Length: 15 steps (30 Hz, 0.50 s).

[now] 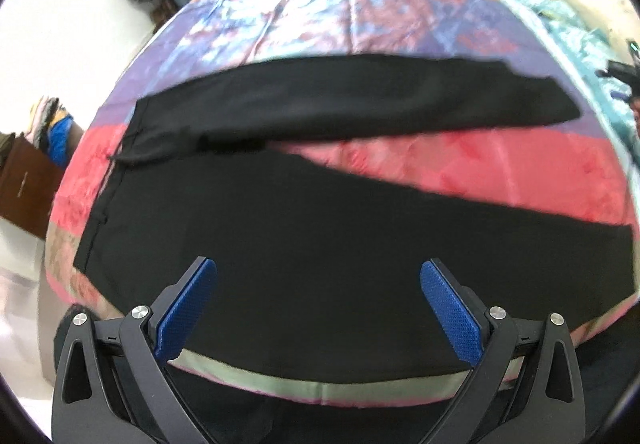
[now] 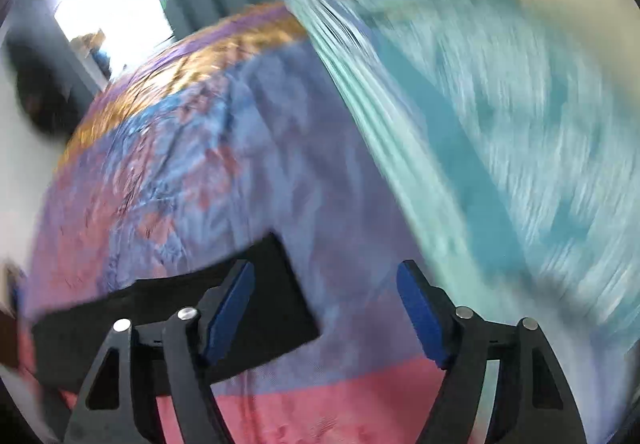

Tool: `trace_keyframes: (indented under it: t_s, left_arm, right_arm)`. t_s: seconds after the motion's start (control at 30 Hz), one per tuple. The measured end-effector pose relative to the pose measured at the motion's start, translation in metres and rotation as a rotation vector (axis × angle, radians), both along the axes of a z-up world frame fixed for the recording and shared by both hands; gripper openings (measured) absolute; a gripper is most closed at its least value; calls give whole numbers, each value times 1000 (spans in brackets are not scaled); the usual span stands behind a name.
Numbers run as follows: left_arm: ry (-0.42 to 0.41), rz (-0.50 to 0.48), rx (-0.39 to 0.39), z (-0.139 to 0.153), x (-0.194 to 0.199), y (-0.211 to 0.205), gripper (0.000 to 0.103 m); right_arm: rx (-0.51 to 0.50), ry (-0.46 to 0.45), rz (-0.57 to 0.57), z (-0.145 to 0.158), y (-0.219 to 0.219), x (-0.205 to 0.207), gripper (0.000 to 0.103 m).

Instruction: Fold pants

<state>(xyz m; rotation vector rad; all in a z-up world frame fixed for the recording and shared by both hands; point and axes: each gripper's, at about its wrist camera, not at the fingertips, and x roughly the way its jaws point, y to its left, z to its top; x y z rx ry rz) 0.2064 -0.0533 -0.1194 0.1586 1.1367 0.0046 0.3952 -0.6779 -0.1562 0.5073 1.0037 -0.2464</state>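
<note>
Left wrist view: black pants [image 1: 304,236] laid flat on a bed covered by a patchwork bedspread [image 1: 480,172] of pink, purple, blue and orange panels. Waistband at the left, both legs running to the right and spread in a V, with a wedge of pink cloth showing between them. Far leg narrow, lying across the purple band; near leg broad, reaching almost to the near edge of the bed. Left claw [image 1: 318,272] above the near leg, blue pads [image 1: 188,308] wide apart, holding nothing.

At the left, beside the bed, a brown cabinet [image 1: 28,188] with a pile of clothes [image 1: 56,128] on top. At the far right edge, a small part of the other tool [image 1: 622,74], dark, over a teal blanket [image 1: 576,20].

Right wrist view: heavily blurred. Hem end of one pant leg [image 2: 276,304] lies on the purple panel, just under the left finger of the right claw [image 2: 326,280]. Right claw spread wide, gripping nothing; its right finger is over bare bedspread. Teal blanket fills the far right. Bright window [image 2: 112,4] at far left.
</note>
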Motion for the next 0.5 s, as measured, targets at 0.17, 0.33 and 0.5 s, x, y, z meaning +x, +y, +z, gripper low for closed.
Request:
trace_keyframes:
  t_s: [0.17, 0.33, 0.5]
  left_arm:
    - [76, 43, 21, -27, 4, 14, 102]
    - [117, 54, 53, -43, 5, 16, 102]
    - [92, 78, 71, -45, 25, 33, 102]
  right_arm:
    - [238, -10, -104, -78, 2, -17, 70]
    - [175, -24, -16, -90, 41, 8, 22]
    - [-81, 88, 7, -85, 55, -8, 26]
